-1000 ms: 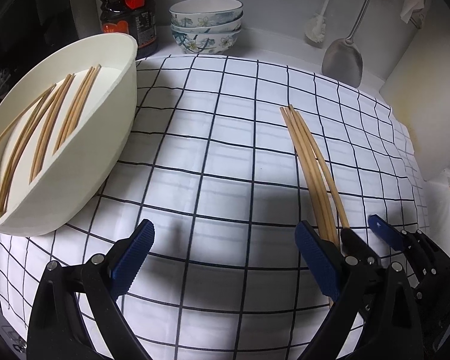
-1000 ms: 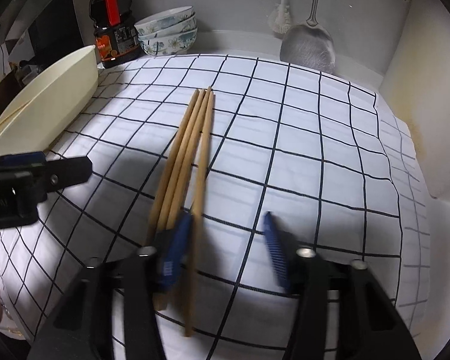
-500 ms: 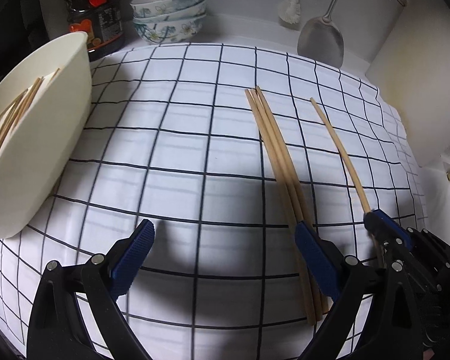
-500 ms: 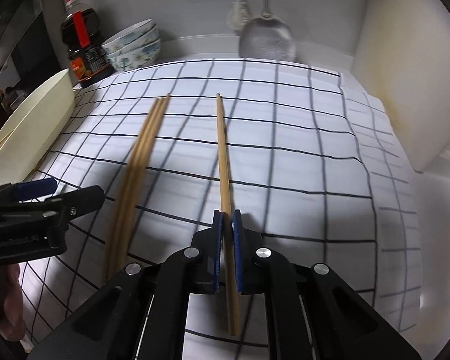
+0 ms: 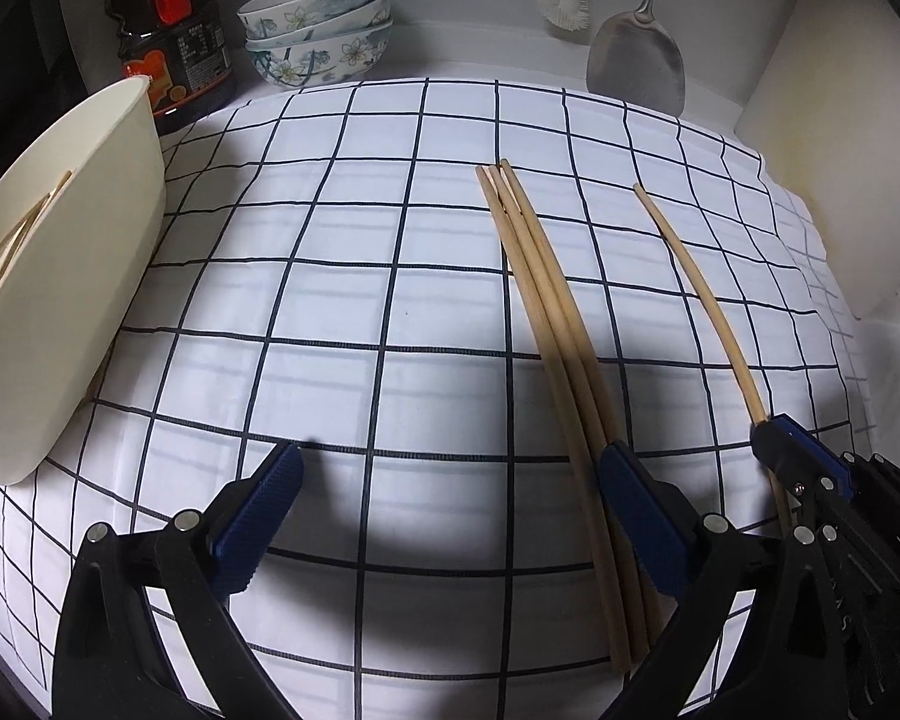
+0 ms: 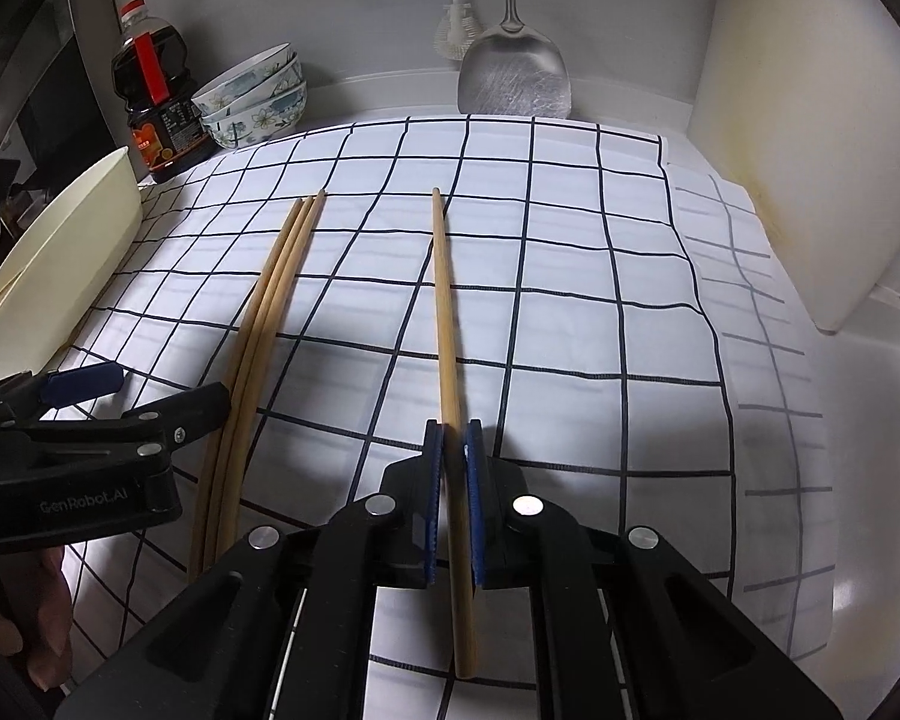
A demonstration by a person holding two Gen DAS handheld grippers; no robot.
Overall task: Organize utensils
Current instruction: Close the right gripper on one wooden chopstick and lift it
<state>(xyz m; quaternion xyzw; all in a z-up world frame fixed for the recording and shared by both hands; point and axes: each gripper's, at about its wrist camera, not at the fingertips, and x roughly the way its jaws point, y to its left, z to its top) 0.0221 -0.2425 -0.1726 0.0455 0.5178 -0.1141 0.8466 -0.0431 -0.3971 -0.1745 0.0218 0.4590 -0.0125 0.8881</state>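
**One chopstick pinched, three lying on the cloth**

At far left a cream tub sits on the edge of the checked cloth, with a few chopsticks inside showing over its rim. Behind it stand a dark sauce bottle and a stack of floral bowls.

The left gripper hangs low over the cloth with its jaws spread wide and nothing between them; its right-hand blue pad lies just beside the near ends of three chopsticks, which lie together on the cloth and point away toward the back wall.

Right of that bundle, well apart from it, a single chopstick runs roughly parallel. The right gripper has its jaws closed down on this stick near its near end, the blue pads pressed to either side, and a short tail sticks out behind them.

At the back right a metal spatula and a white brush hang against the wall
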